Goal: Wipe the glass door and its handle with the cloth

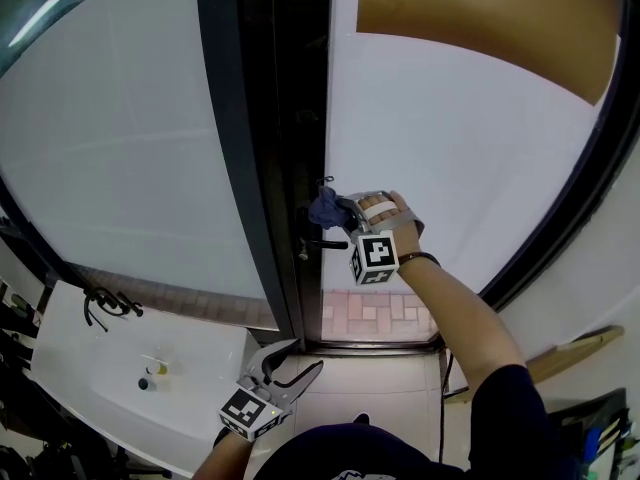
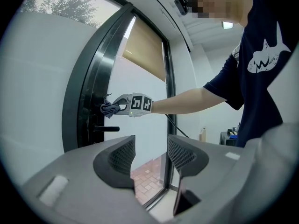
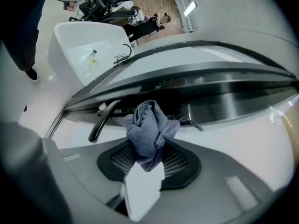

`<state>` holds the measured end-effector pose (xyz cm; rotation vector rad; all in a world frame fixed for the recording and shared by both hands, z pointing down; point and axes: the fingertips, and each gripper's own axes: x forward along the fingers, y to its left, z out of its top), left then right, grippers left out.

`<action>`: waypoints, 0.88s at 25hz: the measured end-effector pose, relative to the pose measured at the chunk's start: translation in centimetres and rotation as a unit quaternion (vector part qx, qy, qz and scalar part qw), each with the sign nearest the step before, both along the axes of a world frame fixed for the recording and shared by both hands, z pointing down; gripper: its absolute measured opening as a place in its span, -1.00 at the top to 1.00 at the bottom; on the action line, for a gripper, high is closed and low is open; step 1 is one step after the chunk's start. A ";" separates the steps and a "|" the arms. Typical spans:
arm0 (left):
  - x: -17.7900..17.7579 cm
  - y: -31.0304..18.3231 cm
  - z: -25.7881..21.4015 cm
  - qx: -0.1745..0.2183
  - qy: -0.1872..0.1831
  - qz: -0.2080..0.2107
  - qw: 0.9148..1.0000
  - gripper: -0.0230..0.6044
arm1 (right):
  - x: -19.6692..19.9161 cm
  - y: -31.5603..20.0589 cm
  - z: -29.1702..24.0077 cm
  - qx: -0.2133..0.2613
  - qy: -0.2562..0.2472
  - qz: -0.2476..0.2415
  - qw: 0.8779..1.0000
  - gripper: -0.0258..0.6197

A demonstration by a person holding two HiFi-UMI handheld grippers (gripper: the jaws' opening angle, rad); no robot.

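The cloth (image 3: 147, 129), a bunched blue-grey rag, is pinched between the closed jaws of the right gripper (image 3: 147, 158), which holds it up against the dark frame (image 1: 262, 168) of the glass door (image 1: 450, 148), just above the black lever handle (image 1: 325, 243).

Only the right gripper view shows this grip close up. There the rag bulges out past the jaw pads, a loose thread trails away from the handle (image 3: 100, 120), and the lever lies just beside the rag. Whether the two touch cannot be told.

The left gripper view gives the side aspect: the right gripper (image 2: 117, 108) at the end of an outstretched arm, the cloth (image 2: 109, 109) above the handle (image 2: 106, 129). The left gripper (image 2: 152, 155) has its own jaws apart with nothing between them.

The head view alone shows both tools together. The left gripper (image 1: 292, 360) hangs low, well below the handle, and the right gripper (image 1: 338, 210) is level with the cloth (image 1: 325, 208).

A white sink (image 1: 80, 338) stands well to the left of the handle. In its basin lie two small things (image 1: 150, 373), too small to identify.
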<state>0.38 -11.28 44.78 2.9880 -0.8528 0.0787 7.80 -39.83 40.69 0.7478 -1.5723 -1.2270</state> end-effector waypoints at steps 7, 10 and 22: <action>1.8 -0.7 0.1 0.001 -0.002 0.019 1.000 0.25 | 8.9 0.8 -0.1 0.001 -0.004 0.049 0.999 0.49; 2.6 -1.0 0.0 0.004 -0.003 0.027 1.000 0.25 | 12.5 1.4 -0.1 0.001 -0.006 0.076 0.997 0.50; 3.5 -1.2 0.7 -0.003 -0.008 0.049 0.999 0.25 | 23.1 3.3 -0.9 -0.011 -0.076 0.182 0.980 0.50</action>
